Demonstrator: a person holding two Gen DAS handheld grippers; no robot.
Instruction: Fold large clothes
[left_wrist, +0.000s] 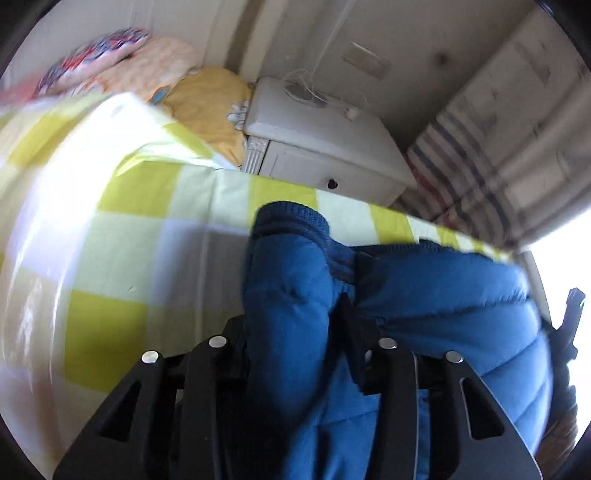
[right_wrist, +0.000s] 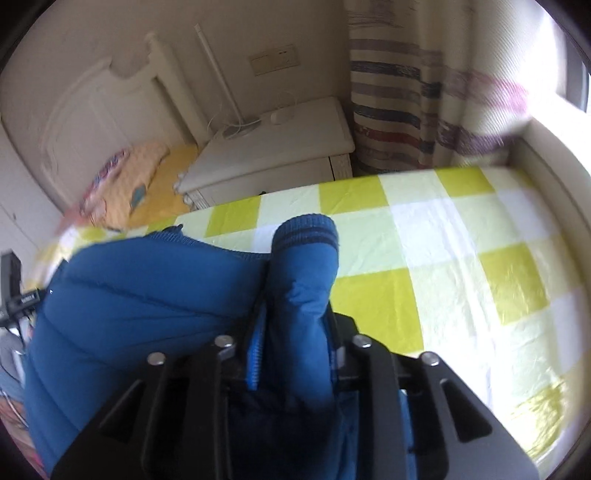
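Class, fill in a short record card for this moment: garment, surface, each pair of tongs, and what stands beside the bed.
Garment: blue padded jacket, ribbed cuffs, bunched
Surface: bed with yellow-and-white checked sheet
Left tongs: closed on a sleeve of the jacket
Right tongs: closed on the other sleeve
Beside the bed: white nightstand, striped curtain
Sharpness: both views blurred

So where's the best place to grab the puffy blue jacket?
By its sleeves. On the blue jacket, each sleeve is a narrow padded tube with a ribbed cuff, slim enough to fit between the fingers. Come from above, near the cuff end; the body looks too bulky.
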